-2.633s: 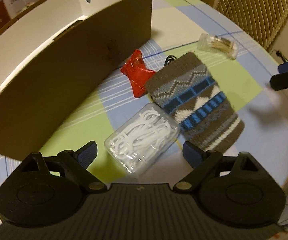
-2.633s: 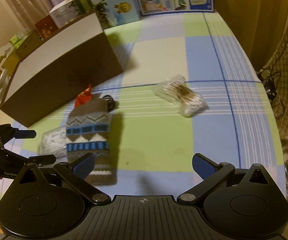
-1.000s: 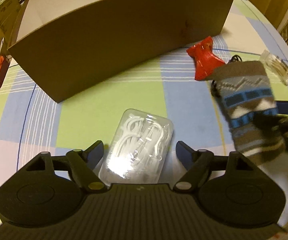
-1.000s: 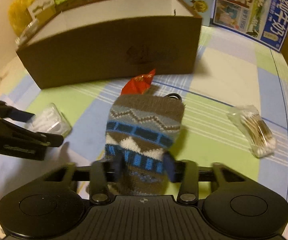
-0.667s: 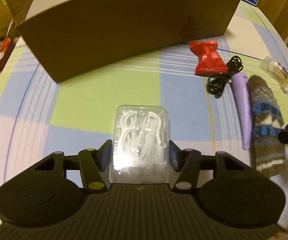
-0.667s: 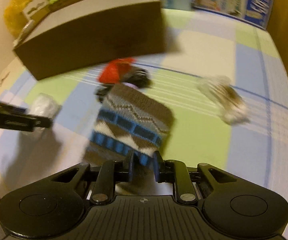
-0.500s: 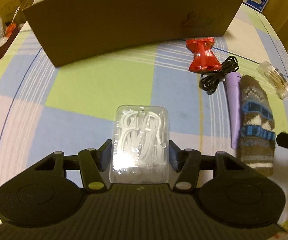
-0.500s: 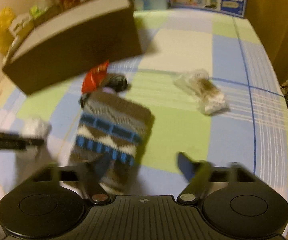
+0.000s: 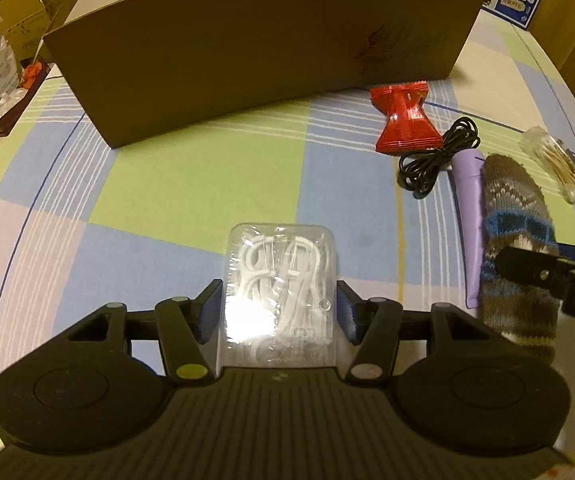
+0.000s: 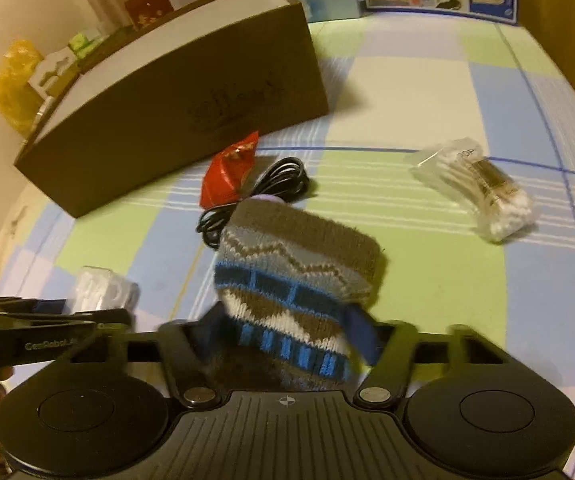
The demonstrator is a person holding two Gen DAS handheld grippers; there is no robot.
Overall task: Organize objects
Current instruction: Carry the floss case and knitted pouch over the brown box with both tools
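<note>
My left gripper (image 9: 279, 314) is shut on a clear plastic box of white floss picks (image 9: 279, 276), held low over the checked tablecloth. The same box (image 10: 99, 292) shows at the left of the right wrist view. My right gripper (image 10: 285, 334) is shut on the near end of a brown, blue and white knitted pouch (image 10: 295, 276). In the left wrist view the pouch (image 9: 515, 216) stands tilted up on its edge. An open brown cardboard box (image 9: 247, 60) with a white inside stands behind everything.
Between the pouch and the cardboard box (image 10: 167, 120) lie a red packet (image 9: 405, 120), a coiled black cable (image 9: 435, 156) and a purple item (image 9: 469, 216). A clear pack of cotton swabs (image 10: 475, 196) lies to the right. Cartons and clutter line the table's far edge.
My left gripper closed on the floss box. My right gripper took the pouch by its end and tilted it up, uncovering the black cable and the purple item.
</note>
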